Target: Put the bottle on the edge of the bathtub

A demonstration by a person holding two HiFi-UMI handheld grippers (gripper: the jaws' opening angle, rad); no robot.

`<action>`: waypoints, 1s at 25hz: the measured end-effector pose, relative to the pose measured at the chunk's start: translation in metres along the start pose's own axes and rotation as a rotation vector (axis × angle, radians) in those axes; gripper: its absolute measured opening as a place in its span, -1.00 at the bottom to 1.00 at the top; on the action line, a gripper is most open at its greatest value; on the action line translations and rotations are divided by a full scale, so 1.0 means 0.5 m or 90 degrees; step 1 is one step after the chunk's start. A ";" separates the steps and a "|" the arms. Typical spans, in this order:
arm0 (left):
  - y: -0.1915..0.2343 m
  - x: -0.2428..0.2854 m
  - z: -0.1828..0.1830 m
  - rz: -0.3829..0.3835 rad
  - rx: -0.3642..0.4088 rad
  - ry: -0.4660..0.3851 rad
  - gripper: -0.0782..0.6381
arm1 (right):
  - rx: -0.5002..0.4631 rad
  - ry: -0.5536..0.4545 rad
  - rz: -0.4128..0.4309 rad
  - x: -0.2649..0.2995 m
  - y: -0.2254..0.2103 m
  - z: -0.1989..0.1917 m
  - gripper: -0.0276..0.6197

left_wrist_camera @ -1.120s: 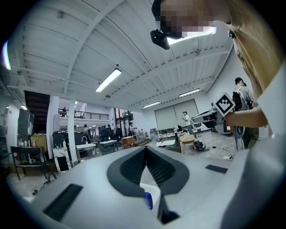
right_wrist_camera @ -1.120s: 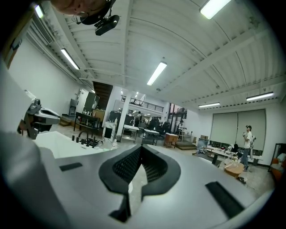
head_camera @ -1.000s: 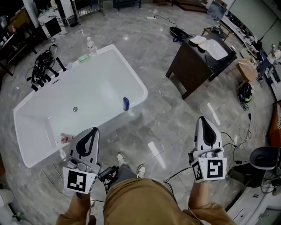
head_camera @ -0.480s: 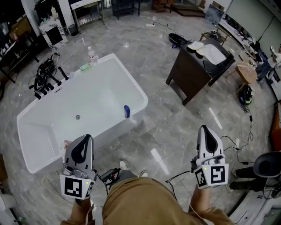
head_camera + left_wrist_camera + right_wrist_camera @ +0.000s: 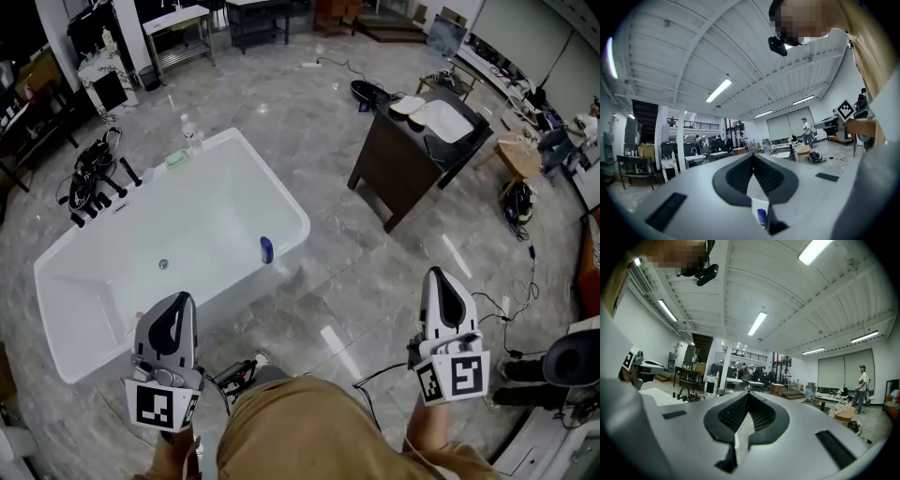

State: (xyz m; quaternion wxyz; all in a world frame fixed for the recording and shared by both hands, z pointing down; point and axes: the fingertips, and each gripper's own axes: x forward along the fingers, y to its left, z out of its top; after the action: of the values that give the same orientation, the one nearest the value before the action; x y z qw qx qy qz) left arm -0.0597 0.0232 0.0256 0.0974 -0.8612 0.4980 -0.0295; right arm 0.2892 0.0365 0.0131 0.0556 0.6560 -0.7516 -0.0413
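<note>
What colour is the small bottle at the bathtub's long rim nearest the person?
The bottle is blue, seen best in the head view.

Jaw tips of the left gripper point(image 5: 753, 158) meet, with nothing held between them. Through the slit just below the tips, 1 small blue bottle point(image 5: 761, 217) shows against a white surface. Above the jaws: ribbed white ceiling, strip light point(image 5: 718, 90). Far beyond, right of the jaws, 1 person point(image 5: 805, 131) stands.

blue bottle point(image 5: 266, 249) tiny, footing on bathtub point(image 5: 206, 212) unclear
</note>
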 end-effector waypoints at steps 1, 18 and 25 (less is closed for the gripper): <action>0.002 0.001 0.002 0.001 -0.001 -0.002 -0.76 | -0.001 -0.001 0.000 0.001 0.000 0.002 -0.90; 0.044 0.003 -0.029 0.017 -0.014 0.010 -0.76 | -0.039 0.029 -0.011 0.010 0.016 -0.012 -0.90; 0.050 0.011 -0.037 0.010 -0.018 0.009 -0.76 | -0.046 0.030 -0.011 0.019 0.028 -0.010 -0.90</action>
State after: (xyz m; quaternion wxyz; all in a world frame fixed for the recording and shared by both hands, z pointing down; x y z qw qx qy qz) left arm -0.0808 0.0037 0.0385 0.0818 -0.8584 0.5056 -0.0275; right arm 0.2748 0.0291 0.0202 0.0964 0.6609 -0.7423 -0.0533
